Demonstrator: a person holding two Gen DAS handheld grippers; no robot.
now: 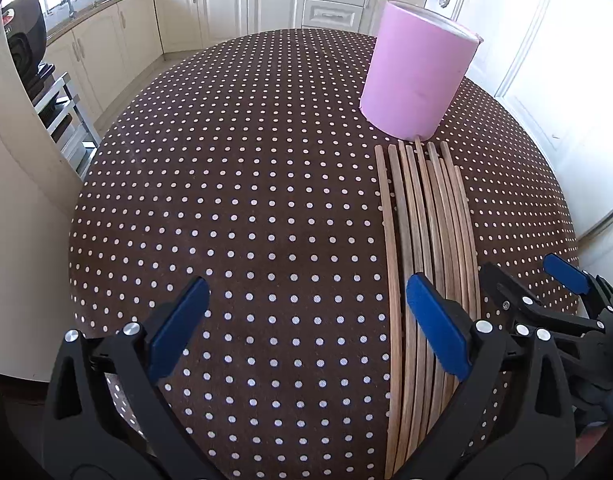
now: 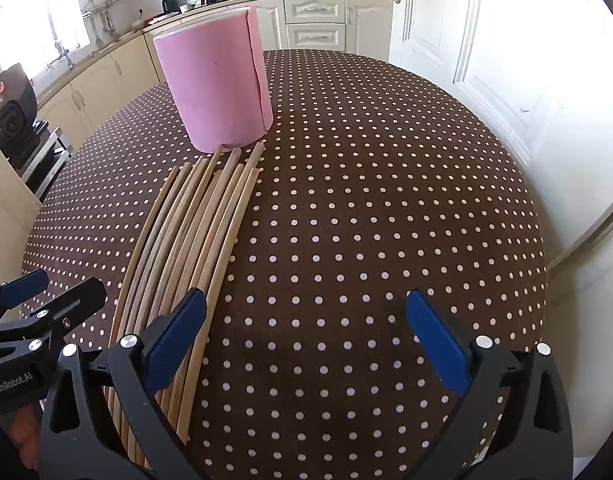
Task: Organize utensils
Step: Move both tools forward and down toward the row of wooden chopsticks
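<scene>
Right now both grippers hang just above a round table with a brown cloth (image 1: 246, 200) covered in white dots. The left gripper (image 1: 306, 324) has its jaws wide apart, and nothing is held between them. Its blue pads (image 1: 436, 328) are bare, and only dotted cloth shows in the gap. A bunch of long wooden chopsticks (image 1: 426, 240) lies flat on the cloth, side by side, running under the right-hand jaw of this gripper and on ahead of it. The right gripper (image 2: 306, 336) is wide open too and holds nothing. From its side, the same chopsticks (image 2: 194, 240) pass under its left-hand jaw, so the bunch lies between the two grippers. Past the far tips of the sticks stands a tall pink holder (image 1: 418, 72), round like a big cup and upright. It is ahead of both sets of jaws, and one or two stick tips reach right up to its bottom edge. Cream kitchen cupboards (image 1: 226, 4) run along the wall behind the table.
</scene>
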